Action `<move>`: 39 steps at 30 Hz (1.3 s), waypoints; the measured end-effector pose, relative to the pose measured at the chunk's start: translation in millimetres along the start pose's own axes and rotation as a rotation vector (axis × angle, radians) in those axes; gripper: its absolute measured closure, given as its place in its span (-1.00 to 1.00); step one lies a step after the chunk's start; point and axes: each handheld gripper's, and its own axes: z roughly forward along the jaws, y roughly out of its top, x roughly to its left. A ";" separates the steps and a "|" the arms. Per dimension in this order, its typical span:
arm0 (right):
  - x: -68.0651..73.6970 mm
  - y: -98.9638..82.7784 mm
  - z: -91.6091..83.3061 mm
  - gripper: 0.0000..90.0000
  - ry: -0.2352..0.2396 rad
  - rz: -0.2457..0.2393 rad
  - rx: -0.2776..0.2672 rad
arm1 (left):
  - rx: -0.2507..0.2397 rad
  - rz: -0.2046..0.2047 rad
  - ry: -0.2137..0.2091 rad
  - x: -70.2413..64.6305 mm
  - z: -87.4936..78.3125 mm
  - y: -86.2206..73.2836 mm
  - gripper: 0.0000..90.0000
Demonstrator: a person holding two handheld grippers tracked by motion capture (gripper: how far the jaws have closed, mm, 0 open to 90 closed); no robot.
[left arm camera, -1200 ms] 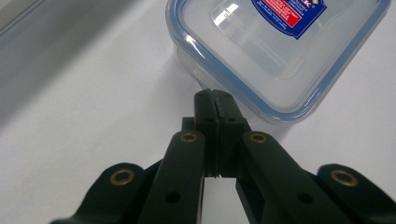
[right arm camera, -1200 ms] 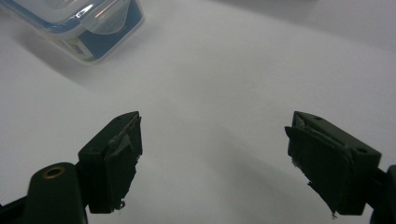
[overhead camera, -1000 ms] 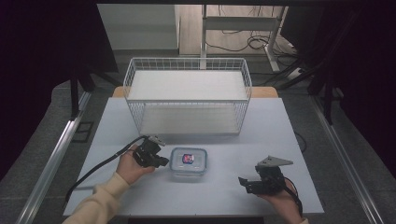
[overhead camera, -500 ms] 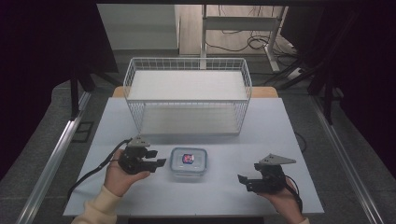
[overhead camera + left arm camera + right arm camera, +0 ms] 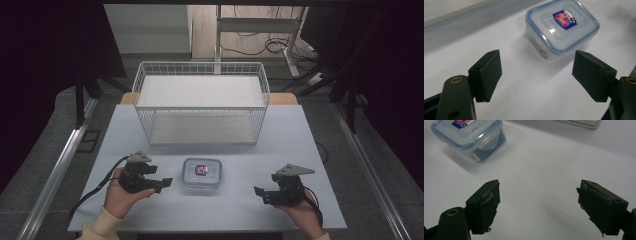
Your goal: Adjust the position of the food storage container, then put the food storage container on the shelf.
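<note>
High view first: I see my left gripper (image 5: pixel 162 182) pointing at a small clear container (image 5: pixel 201 173) with a blue-rimmed snap lid, which sits on the table (image 5: pixel 310 150) just ahead of its tips, near but not touching. Those jaws have just been opening and now stand wide apart with nothing between them. My right gripper (image 5: pixel 260 192) rests well off on the container's far side, also aimed toward it, jaws spread and empty.

In the left gripper view, the container (image 5: pixel 562 27) lies ahead of my pads (image 5: pixel 489 72), closer to the right-hand jaw, with bare table in the gap. The lid is shut and carries a red-and-blue label (image 5: pixel 566 19). Through the clear wall I make out something dark inside, but I cannot tell what it is.

In the right gripper view, the container (image 5: pixel 471 138) sits ahead and off to the left of my jaws, one lid flap (image 5: pixel 489 143) facing me; blue shows through the wall beneath it.

Beyond both grippers, past the container, stands a white wire basket (image 5: pixel 200 102); I see nothing lying in it.
</note>
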 end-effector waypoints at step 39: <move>29.4 56.9 53.0 -0.62 0.204 0.090 0.017 | -0.018 -0.181 -0.114 18.9 32.5 18.5 -0.69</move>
